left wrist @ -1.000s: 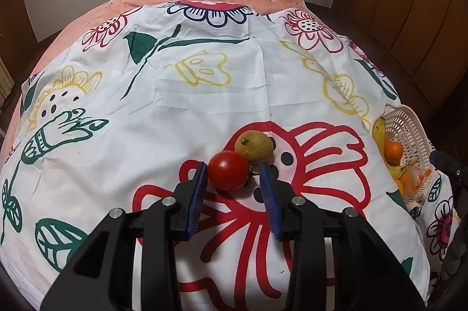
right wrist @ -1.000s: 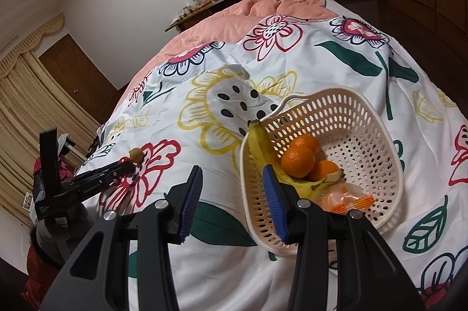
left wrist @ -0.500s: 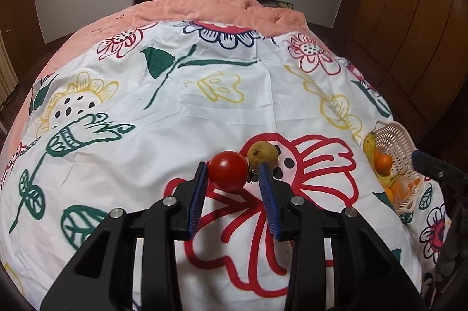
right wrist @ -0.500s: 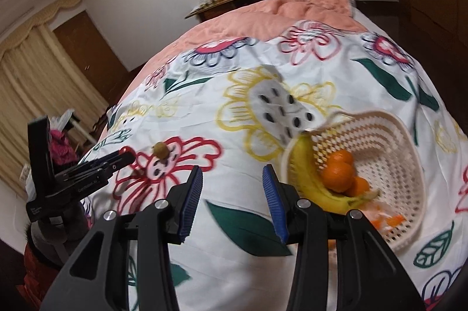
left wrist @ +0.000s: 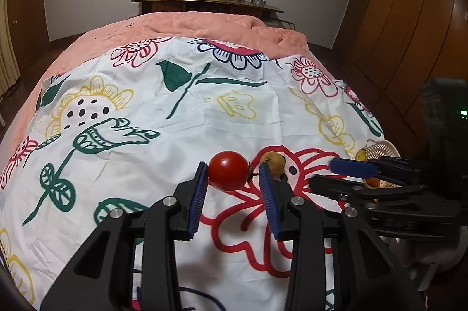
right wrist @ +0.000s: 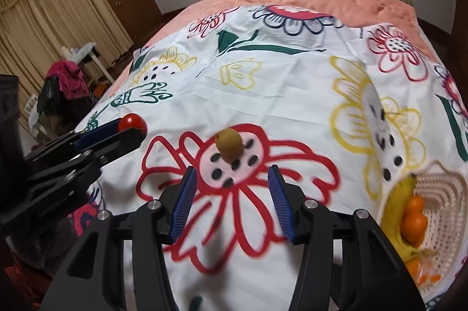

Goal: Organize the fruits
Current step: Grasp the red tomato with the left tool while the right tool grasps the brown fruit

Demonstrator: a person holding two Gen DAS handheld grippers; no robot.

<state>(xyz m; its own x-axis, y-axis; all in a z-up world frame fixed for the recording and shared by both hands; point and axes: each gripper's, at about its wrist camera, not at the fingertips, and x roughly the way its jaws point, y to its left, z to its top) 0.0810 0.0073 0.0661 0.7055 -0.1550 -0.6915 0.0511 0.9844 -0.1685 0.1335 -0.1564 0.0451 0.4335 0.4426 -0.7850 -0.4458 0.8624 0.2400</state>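
A red tomato (left wrist: 228, 170) hangs just above the flowered bedspread, and my left gripper (left wrist: 232, 169) is shut on it. The right wrist view shows that tomato (right wrist: 133, 122) at the tip of the left gripper (right wrist: 124, 132) on the left. A yellow-brown pear (right wrist: 229, 144) lies on the red flower print, just beyond my right gripper (right wrist: 232, 170). Its jaws are opening with nothing between them. In the left wrist view the pear (left wrist: 273, 160) sits partly behind the right finger, and the right gripper (left wrist: 330, 175) reaches in from the right.
A white plastic basket (right wrist: 444, 188) at the bed's right edge holds a banana (right wrist: 397, 202) and oranges (right wrist: 414, 220). The same basket (left wrist: 380, 150) peeks out behind the right gripper. A cluttered shelf stands behind the bed's head. Curtains and a chair with clothes are at the left.
My left gripper rose with the tomato, lifting it away from the pear. My right gripper swung left from the basket to the pear, and its jaws spread wider.
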